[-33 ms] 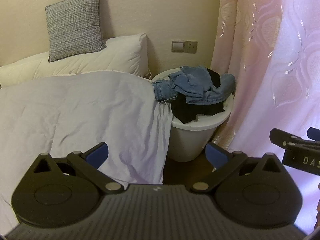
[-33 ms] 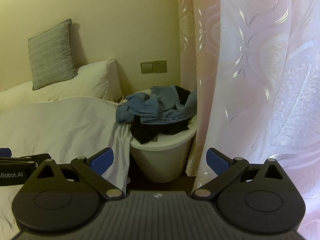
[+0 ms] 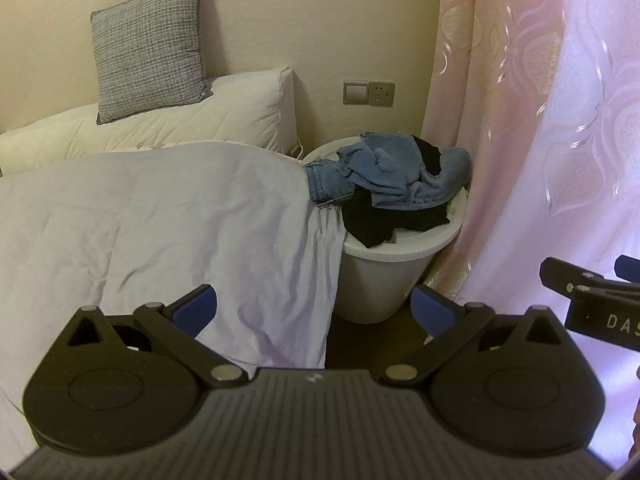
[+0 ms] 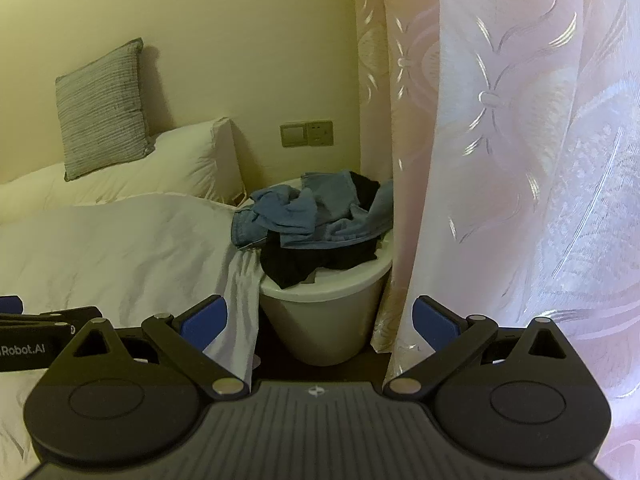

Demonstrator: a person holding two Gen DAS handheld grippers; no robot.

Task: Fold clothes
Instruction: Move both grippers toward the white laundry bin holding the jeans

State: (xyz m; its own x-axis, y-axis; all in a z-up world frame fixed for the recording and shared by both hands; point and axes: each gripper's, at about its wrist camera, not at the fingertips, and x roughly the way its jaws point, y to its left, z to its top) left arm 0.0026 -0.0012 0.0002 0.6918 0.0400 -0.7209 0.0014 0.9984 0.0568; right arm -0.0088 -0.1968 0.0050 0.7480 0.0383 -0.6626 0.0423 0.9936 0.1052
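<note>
A white laundry basket (image 3: 384, 276) stands beside the bed, heaped with blue denim clothes (image 3: 396, 172) over a black garment (image 3: 384, 216). One denim piece hangs onto the bed's edge. The basket (image 4: 320, 320) and its denim (image 4: 316, 212) also show in the right wrist view. My left gripper (image 3: 314, 308) is open and empty, well short of the basket. My right gripper (image 4: 320, 316) is open and empty too, just to the left one's right, where it shows in the left wrist view (image 3: 592, 292).
The bed is covered by a pale quilt (image 3: 152, 216), with white pillows (image 3: 180, 120) and a grey cushion (image 3: 148, 44) against the wall. A pink curtain (image 3: 540, 120) hangs right of the basket. A wall switch and socket (image 3: 368, 94) sit above it.
</note>
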